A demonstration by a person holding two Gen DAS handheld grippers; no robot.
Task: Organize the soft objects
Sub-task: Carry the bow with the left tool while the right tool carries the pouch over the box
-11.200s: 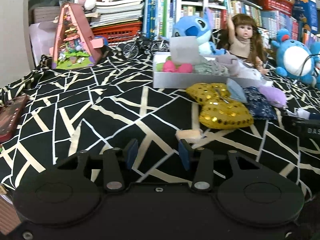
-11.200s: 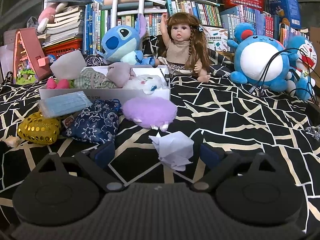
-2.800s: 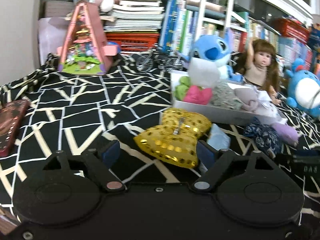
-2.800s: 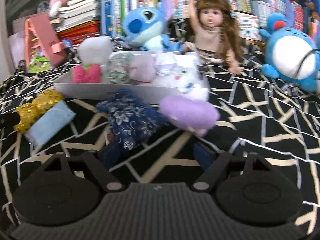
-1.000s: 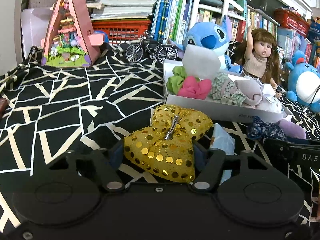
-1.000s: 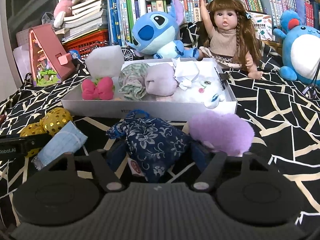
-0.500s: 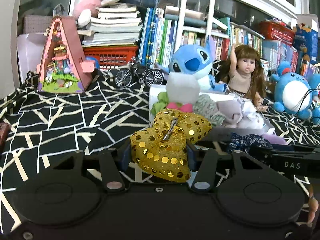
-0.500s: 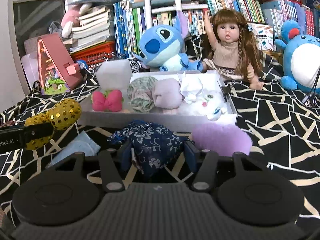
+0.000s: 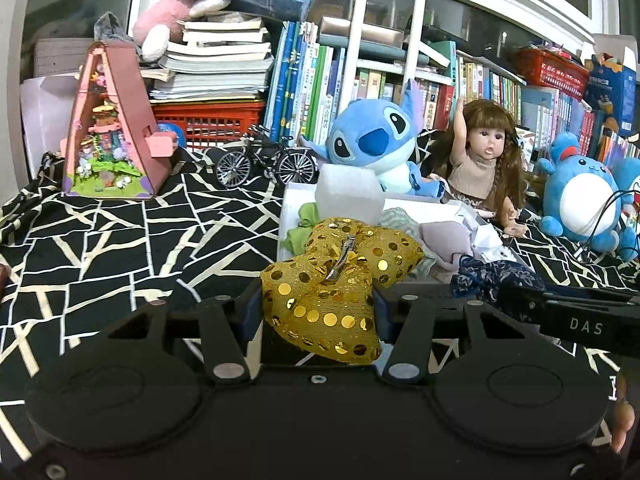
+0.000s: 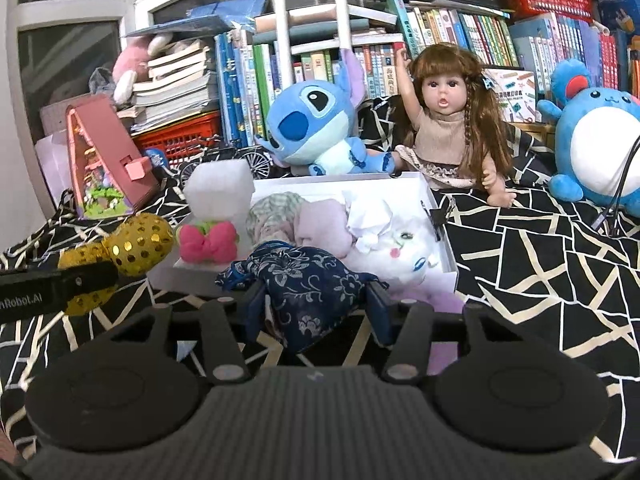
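Gold sequinned fabric bow with a metal clip along its middle sits pinched between the blue pads of the left gripper, clear of the black bedspread with cream line pattern and just short of the near edge of the shallow white cardboard box. Alongside it, the dark blue floral cloth pouch bulges between the jaws of the right gripper, which are closing on it and squeezing its sides in.

Both pieces look light and yielding: the bow's puffed loops crumple under the pads, and its sequins may let them slide, so a hold across the knot at the clip seems the surest. The pouch sags below the fingers, suggesting loose contents; a grip through its full belly, as here, should keep it from slipping out.

Inside the box lie a pink plush bow, a white foam block, a checked green cloth, a pale mauve cloth, crumpled white paper and a white plush toy. A lilac fuzzy pouch shows partly on the bedspread before the box's near right corner. Beyond the far edge sit a blue alien plush and a long-haired doll against crowded bookshelves.
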